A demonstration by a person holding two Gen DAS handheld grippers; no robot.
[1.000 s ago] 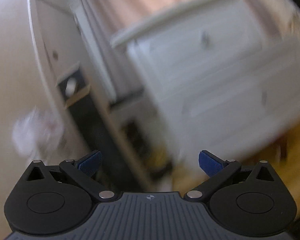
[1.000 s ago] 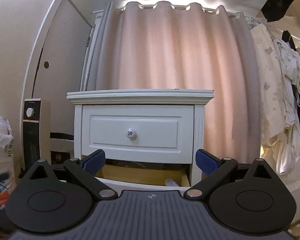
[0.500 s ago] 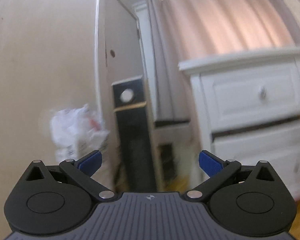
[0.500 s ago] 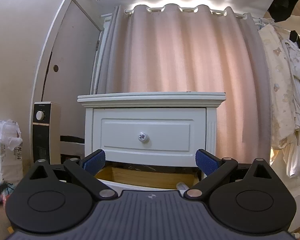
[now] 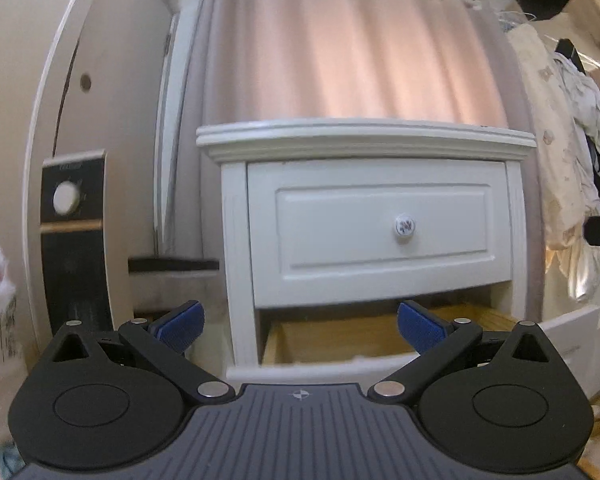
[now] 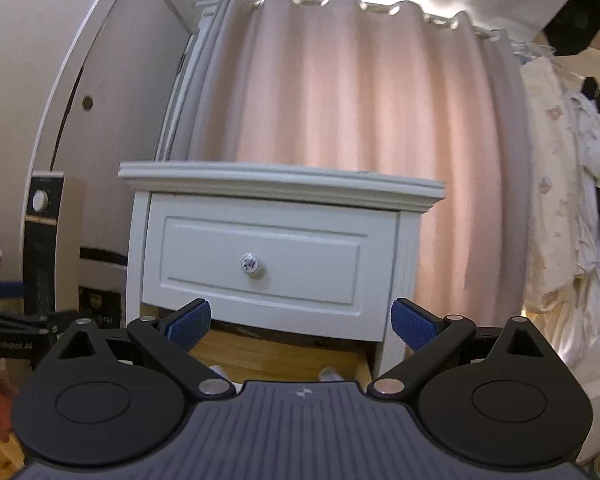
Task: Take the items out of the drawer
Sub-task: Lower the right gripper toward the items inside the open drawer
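Already pulled out at the bottom of the nightstand (image 5: pixel 364 136): the lower drawer (image 5: pixel 340 338), showing bare wood in the left view and two small pale items (image 6: pixel 216 370) just peeking over the gripper body in the right view. Cannot tell what those are, with so little showing and that blurred.

Likely to clip the closed upper drawer (image 6: pixel 260 256) or its knob (image 6: pixel 250 264) if lowering the right gripper (image 6: pixel 300 320) straight in, given the narrow gap under that front. Could also knock the small pieces toward the back, out of reach, by coming in too fast.

Wide apart and empty on both sides, left gripper (image 5: pixel 300 320) included, and hovering short of the opening. Hides most of the drawer's front and floor behind each gripper body.

Cut off toward the frame edges: hanging clothes (image 5: pixel 560 160) and a dark tower unit (image 5: pixel 74 240) by the wall. Blurred at far left, something white, not readable.
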